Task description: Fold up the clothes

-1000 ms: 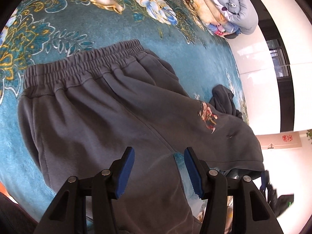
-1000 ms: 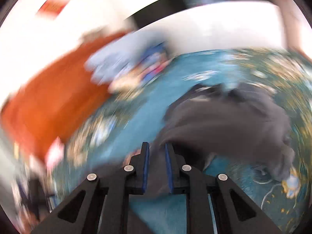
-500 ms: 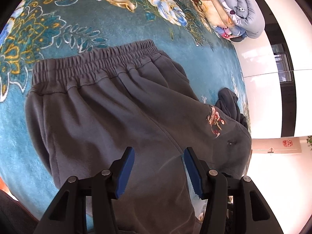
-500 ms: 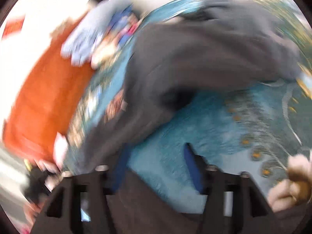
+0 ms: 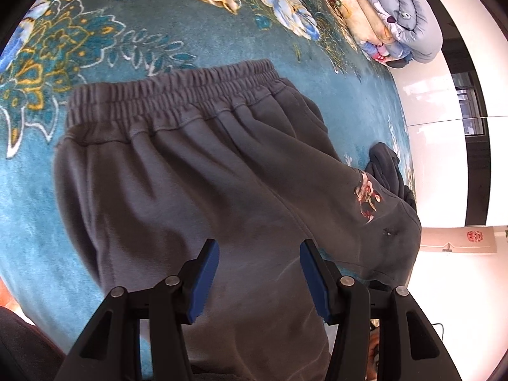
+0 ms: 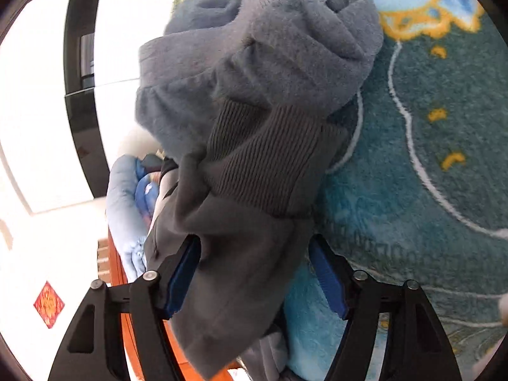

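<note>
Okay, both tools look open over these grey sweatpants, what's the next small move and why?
Probably close the right tool on the ribbed cuff end bunched between its open fingers, then draw that leg straight. The grey sweatpants lie waistband-flat on the teal blanket, but the leg end is crumpled. The left tool hovers open.

The left gripper (image 5: 258, 274) sits at the bottom centre of the left wrist view, its two black arms rising from the lower edge and ending in blue-padded fingers (image 5: 203, 281). The jaws stand wide apart, with nothing clamped between the pads.

The right gripper (image 6: 254, 273) fills the bottom of the right wrist view in the same way, black arms spreading from the lower edge. Its blue pads (image 6: 327, 281) are also spread wide, one at lower left of centre, the other at lower right. Neither pad presses against the other.
</note>
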Tool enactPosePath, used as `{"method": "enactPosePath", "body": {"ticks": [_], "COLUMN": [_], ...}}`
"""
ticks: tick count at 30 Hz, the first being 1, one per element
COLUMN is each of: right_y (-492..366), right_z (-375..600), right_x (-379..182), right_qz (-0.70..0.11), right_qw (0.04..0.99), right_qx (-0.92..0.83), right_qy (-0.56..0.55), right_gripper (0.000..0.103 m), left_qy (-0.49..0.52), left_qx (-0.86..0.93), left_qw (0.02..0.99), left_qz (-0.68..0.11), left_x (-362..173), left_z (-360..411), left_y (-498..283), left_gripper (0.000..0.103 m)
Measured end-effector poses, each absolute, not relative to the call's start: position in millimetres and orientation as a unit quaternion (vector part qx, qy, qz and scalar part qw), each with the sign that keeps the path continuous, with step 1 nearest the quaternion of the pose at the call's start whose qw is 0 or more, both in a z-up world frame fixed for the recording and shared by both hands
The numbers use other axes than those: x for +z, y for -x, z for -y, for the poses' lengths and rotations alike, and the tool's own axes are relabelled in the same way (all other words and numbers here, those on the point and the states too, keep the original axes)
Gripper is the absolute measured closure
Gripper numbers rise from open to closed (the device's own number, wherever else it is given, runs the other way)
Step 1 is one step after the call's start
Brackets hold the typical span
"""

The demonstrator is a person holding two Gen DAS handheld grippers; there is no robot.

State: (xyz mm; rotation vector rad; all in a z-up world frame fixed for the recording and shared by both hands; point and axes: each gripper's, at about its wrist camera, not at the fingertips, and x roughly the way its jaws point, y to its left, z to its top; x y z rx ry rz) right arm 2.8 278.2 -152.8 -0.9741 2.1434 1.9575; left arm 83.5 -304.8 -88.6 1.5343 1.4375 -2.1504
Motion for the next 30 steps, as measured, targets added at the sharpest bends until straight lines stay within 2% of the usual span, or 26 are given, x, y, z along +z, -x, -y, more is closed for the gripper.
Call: {"method": "enactPosePath", "body": {"ticks": [3, 5, 10, 12, 17, 20, 24, 25, 26, 27, 30], "right_y": [5.0, 8.1, -12.1, -32.0, -41.1, -45.7, -44.0, -44.0, -44.4, -46.2, -67.8], "right_z": [-282.4, -282.8, -289.9, -310.3, -340.6, -346.6, -331.3, -331.0, -330.6, -329.2, -323.7], "right_x": [-128.5, -97.4, -9.8, 4.3, -41.5, -53.7, -42.3, -37.8, -33.4, -29.6, -23.8], "right_qz": [-0.654, -0.592, -0.447, -0.428, -0.446, -0.430, -0.407, -0.402, -0.397, -0.396, -0.381], "right_qw": [0.042, 0.040, 0.031, 0.066, 0.134, 0.150, 0.149, 0.150, 0.150, 0.151, 0.144], "right_qx": [0.676, 0.728, 0.840, 0.856, 0.812, 0.802, 0.811, 0.812, 0.813, 0.814, 0.827], "right_qy": [0.337, 0.344, 0.305, 0.282, 0.352, 0.386, 0.394, 0.396, 0.397, 0.397, 0.388], "right_gripper": [0.079, 0.087, 0.093, 0.093, 0.093, 0.093, 0.086, 0.080, 0.068, 0.060, 0.049], "left_qy": [-0.508, -0.506, -0.500, -0.494, -0.486, -0.489, -0.491, -0.491, -0.494, -0.497, -0.505], "left_qx": [-0.713, -0.715, -0.729, -0.735, -0.735, -0.738, -0.746, -0.748, -0.750, -0.752, -0.757], "left_qw": [0.072, 0.070, 0.062, 0.065, 0.075, 0.073, 0.078, 0.082, 0.087, 0.092, 0.109], "left_qz": [-0.478, -0.477, -0.465, -0.460, -0.468, -0.460, -0.444, -0.438, -0.431, -0.423, -0.399], "left_x": [-88.4, -87.5, -78.6, -73.7, -70.3, -65.7, -58.6, -57.4, -56.7, -56.2, -57.2], "left_z": [308.4, 309.4, 314.8, 320.5, 332.4, 334.9, 343.7, 346.9, 350.5, 354.2, 368.7], "left_y": [-84.9, -84.5, -82.9, -83.3, -82.0, -82.2, -86.7, -88.6, -90.5, -92.4, -103.0], "left_gripper": [0.046, 0.046, 0.046, 0.046, 0.046, 0.046, 0.046, 0.046, 0.046, 0.046, 0.046]}}
